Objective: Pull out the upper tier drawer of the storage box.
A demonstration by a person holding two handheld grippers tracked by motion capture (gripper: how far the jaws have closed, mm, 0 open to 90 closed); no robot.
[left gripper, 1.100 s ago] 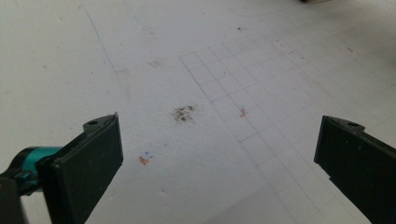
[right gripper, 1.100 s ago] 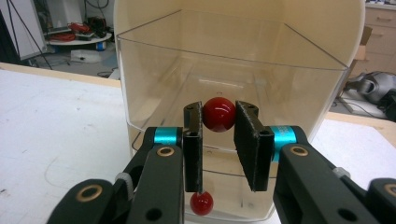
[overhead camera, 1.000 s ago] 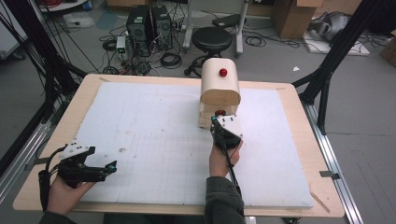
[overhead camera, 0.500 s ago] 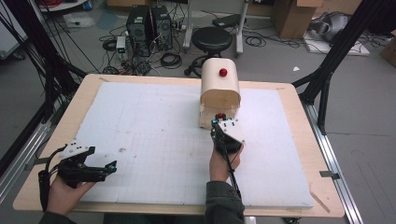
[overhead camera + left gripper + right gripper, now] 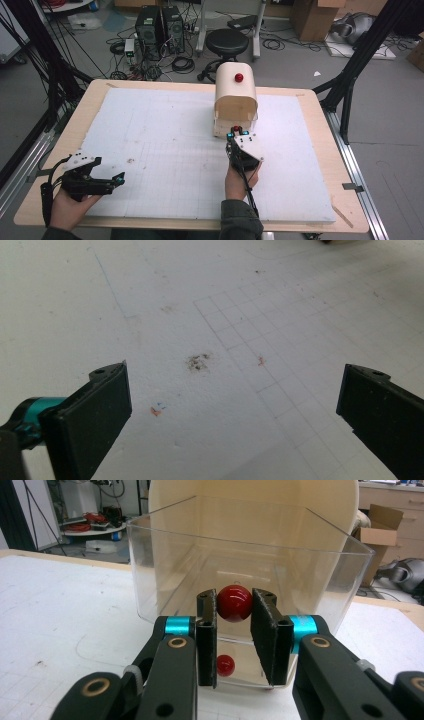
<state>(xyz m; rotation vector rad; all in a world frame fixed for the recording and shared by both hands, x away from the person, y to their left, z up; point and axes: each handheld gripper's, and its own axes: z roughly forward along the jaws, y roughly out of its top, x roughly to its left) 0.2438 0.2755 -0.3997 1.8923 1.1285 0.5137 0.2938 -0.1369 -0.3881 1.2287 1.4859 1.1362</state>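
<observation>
The right gripper (image 5: 235, 622) was clamped on the red knob (image 5: 234, 603) of the clear drawer (image 5: 150, 570), directly ahead of it and seemingly partly drawn out. The left gripper (image 5: 230, 415) rested released on the worktop (image 5: 250, 300). Further pulling apparently remained.

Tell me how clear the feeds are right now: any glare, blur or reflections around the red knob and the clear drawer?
Right gripper view: sharp on the red knob and jaws; clear drawer mirrors a second red ball low down. High view: even light, soft, right gripper small. Left gripper view: jaws slightly blurred, foam board crisp.
</observation>
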